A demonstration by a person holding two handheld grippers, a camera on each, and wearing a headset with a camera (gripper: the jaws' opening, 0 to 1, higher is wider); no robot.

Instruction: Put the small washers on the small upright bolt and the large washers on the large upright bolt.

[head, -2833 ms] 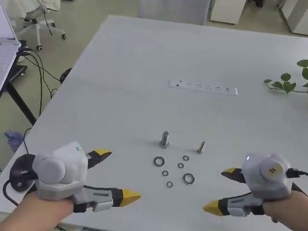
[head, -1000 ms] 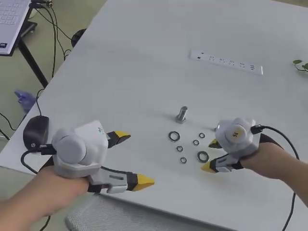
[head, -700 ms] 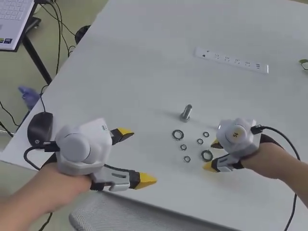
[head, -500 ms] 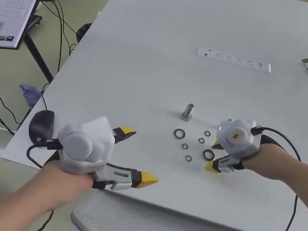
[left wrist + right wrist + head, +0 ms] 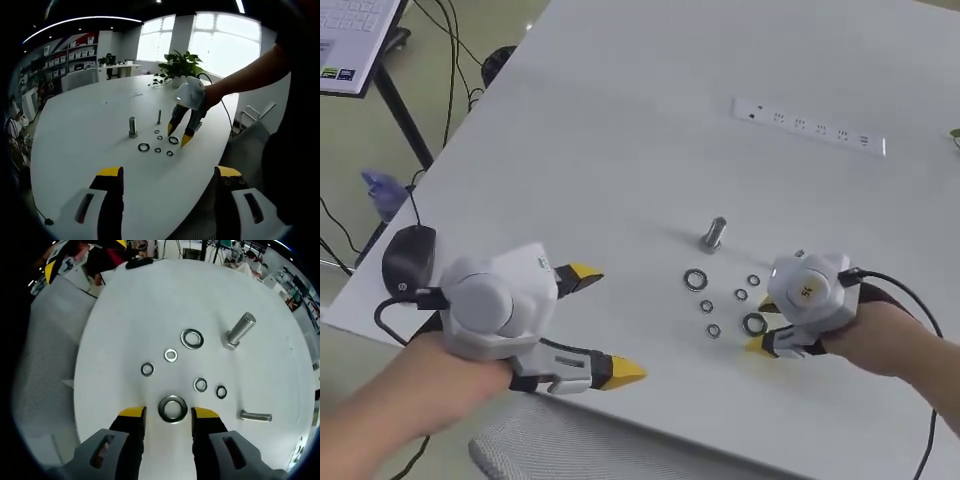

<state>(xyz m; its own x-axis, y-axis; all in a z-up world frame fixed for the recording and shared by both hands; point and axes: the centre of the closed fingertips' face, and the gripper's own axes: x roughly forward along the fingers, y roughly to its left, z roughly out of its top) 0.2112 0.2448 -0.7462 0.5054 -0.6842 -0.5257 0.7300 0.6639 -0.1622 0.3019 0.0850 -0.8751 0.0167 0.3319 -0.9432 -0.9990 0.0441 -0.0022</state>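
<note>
As the right gripper (image 5: 169,413) straddled a large silver steel washer (image 5: 173,408) on the white table (image 5: 125,305), jaws wide and empty, pickup looked underway; the next move wanted a pinch, then a lift to the thick upright bolt (image 5: 240,330).

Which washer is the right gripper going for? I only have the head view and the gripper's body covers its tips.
Observer: The large washer. In the right gripper view it lies flat between the open jaws of the right gripper, with a gap on each side, not yet pinched.
Operator: And the small bolt? I barely see it behind the gripper.
Observer: The left gripper view shows the small bolt standing upright beside the right gripper, clear of its fingers.
</note>
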